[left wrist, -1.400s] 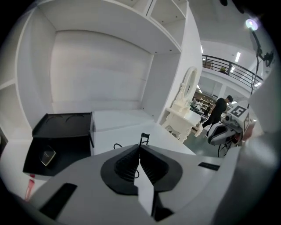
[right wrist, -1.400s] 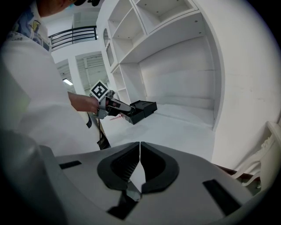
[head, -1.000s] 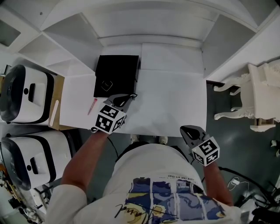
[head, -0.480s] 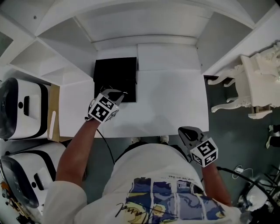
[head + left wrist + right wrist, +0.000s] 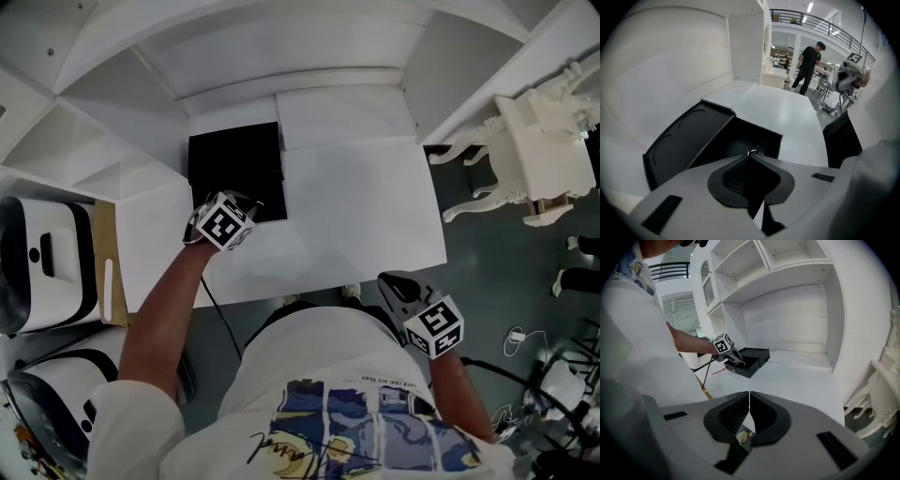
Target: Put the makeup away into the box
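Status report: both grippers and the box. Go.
Left gripper shut, tip over open box. Right gripper shut, empty, held back. Pink stick on table beside box. Nothing blocking.

box (image 5: 234,155) near edge: hidden by left claw (image 5: 251,201) | interior: too dark

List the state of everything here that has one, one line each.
Black box: open, lid tilted back.
Left gripper: jaws shut, tips over the box.
Right gripper: jaws shut, far from the box.
Pink makeup stick: lying on the table beside the box.
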Available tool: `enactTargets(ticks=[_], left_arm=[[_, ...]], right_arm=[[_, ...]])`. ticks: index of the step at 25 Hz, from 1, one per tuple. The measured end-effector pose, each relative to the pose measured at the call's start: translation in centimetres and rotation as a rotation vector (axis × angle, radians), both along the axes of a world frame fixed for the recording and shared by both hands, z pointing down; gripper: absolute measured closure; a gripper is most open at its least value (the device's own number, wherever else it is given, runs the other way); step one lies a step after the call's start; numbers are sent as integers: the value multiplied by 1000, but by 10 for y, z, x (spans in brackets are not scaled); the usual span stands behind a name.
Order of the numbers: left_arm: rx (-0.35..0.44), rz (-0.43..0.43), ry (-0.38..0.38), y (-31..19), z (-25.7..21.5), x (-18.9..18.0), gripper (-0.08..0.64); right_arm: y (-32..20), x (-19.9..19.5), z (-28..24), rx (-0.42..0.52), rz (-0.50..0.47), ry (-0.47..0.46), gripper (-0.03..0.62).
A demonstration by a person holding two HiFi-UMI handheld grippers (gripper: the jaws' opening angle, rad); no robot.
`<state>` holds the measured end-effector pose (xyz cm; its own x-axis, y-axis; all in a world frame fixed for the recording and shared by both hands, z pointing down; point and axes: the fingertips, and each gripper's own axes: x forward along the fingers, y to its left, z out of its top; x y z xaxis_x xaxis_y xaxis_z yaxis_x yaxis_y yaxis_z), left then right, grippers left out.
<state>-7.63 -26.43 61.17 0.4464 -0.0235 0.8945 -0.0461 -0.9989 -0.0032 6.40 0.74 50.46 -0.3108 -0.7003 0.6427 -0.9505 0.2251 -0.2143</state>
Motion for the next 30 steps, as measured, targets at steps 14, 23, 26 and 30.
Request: enactTargets(ticks=[14, 23, 26, 30], left_arm=[[14, 61, -194, -16, 23, -19, 540], [41, 100, -263, -20, 36, -32, 538], [44, 96, -251, -22, 36, -32, 538], [44, 84, -229, -23, 35, -30, 526]], right_arm=[[3, -19, -3, -26, 45, 12, 565], [2, -28, -4, -29, 51, 20, 564], [0, -32, -5, -28, 47, 23, 565], [-3, -37, -6, -24, 40, 28, 565]])
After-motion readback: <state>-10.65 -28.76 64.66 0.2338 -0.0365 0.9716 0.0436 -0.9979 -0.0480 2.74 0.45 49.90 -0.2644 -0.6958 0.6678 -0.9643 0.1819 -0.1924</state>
